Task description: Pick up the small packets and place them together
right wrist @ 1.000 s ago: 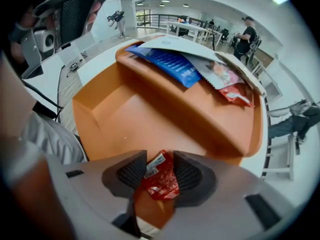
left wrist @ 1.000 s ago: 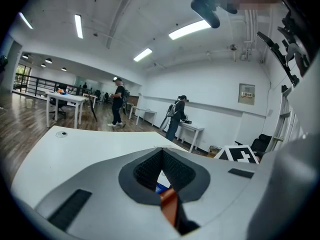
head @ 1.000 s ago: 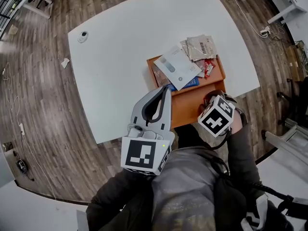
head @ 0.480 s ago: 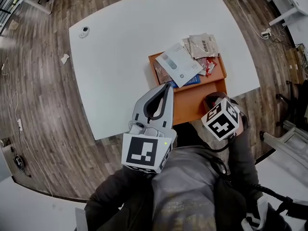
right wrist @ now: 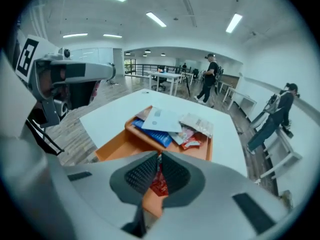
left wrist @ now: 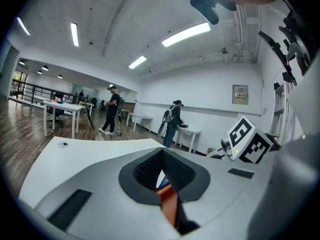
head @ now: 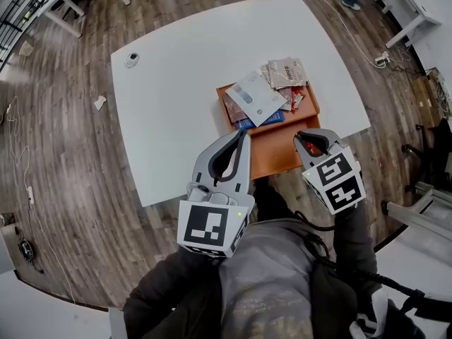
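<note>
Grey left gripper (head: 244,136) is sitting pressed together, empty, over the near edge of the tray (head: 282,157). Packet pile (head: 265,97) is lying at the far end. Right gripper (head: 312,138) has just been closing and is pinching a red packet (right wrist: 159,183) above the tray. Only its own view is showing it, long axis running along the jaws.

right gripper (right wrist: 159,159): lifted up and away from the orange tray (head: 281,154)
its jaws: have just been closing; now clamped
between the jaws: a red packet (right wrist: 158,183), pinched by the pads
</note>
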`<state>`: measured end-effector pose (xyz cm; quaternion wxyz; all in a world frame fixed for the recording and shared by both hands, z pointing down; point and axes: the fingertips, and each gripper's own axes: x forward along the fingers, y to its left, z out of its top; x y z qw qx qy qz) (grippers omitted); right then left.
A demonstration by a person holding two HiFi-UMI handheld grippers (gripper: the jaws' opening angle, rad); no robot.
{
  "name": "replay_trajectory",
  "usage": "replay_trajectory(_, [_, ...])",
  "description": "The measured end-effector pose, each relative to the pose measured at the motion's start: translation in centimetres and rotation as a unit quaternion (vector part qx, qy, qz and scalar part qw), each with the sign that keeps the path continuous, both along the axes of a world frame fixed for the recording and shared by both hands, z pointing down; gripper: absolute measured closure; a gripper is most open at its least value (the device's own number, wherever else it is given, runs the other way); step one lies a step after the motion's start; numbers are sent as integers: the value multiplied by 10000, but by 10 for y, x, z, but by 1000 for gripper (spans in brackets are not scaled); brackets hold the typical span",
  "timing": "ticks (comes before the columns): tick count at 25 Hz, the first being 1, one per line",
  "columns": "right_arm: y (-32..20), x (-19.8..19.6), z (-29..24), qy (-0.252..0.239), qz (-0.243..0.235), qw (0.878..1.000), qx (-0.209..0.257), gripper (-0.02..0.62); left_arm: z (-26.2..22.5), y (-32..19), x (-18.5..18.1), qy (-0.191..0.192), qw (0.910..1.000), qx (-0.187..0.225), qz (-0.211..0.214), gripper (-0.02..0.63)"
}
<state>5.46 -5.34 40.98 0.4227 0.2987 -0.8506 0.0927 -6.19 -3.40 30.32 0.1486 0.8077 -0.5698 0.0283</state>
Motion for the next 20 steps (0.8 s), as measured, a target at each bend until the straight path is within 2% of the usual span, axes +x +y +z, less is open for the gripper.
replay_trajectory(4, [-16,-14,-24,-293,-48,9986,431,563,-12,0,-5,-167,9997,151,-89,607])
replay_trajectory(8, [-33,-38,-48,-447,-246,9963,696,563,-29,-4,-26,-291,9986,302,-324,607])
replay_trajectory(13, [-65,-63,-38,-462,-654,9954,520,563,-28,-30,-40,-407,9967,224,-664,607])
replay_trajectory(20, [-76,-85,-13,-341,-1056,9935,250,555,-7,-45,-55,-360,9947,-63,-958,607])
